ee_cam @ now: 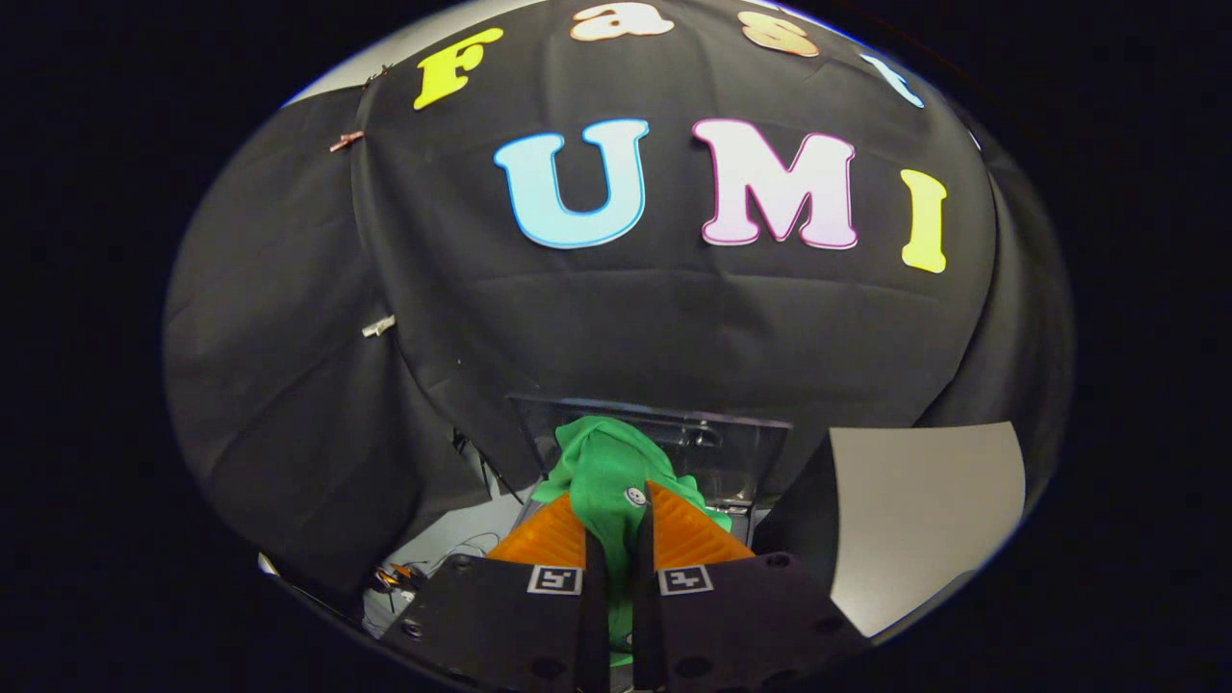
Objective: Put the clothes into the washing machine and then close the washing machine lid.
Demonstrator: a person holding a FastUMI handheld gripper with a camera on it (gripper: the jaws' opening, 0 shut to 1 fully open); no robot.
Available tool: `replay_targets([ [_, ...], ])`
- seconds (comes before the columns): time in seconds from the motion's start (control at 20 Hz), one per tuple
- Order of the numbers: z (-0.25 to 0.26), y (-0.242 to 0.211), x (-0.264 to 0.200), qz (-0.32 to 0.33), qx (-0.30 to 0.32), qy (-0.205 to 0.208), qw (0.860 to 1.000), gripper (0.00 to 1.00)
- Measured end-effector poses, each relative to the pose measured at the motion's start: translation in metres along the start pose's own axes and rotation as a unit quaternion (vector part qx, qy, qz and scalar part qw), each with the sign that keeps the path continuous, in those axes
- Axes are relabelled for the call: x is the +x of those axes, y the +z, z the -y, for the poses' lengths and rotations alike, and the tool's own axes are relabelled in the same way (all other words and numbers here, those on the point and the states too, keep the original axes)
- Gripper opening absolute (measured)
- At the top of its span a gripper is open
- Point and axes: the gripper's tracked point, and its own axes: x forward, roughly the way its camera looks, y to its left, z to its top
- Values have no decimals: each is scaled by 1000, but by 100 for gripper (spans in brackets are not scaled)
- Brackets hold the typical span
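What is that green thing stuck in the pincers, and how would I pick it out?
Start at the black cloth wall, then drop to the dark transparent lid standing open at its foot. Just in front of it, the gripper is shut on a bright green garment, bunched between both fingers. It is the only green, soft thing here, with a small round button on it.

Your one camera rides on the claw (616, 515) and looks forward along its two fingers, which press close on a green cloth (608, 472) at the bottom of the view. It sits close above the washing machine's raised lid (727, 448), facing the booth's black wall (626, 318) just beyond.
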Motion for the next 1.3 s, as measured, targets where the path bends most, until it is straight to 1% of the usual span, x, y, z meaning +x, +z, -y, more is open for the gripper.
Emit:
replay_targets([
  [0.15,-3,-39,41,-16,-3,-5,1000,14],
  [0.4,6,-113,105,-60,-20,-26,998,14],
  [0.6,29,-156,152,-68,-46,-63,995,14],
  [0.75,43,-185,180,-70,-49,-87,993,14],
  [0.85,46,-200,194,-74,-58,-93,991,14],
  [0.95,46,-216,204,-81,-54,-89,991,17],
  [1.0,48,-222,206,-83,-50,-94,991,20],
  [1.1,46,-226,209,-78,-54,-98,991,53],
  [1.2,43,-226,198,-61,-57,-99,992,85],
  [1.25,43,-229,198,-57,-56,-100,992,100],
  [1.3,41,-228,193,-51,-52,-98,993,100],
])
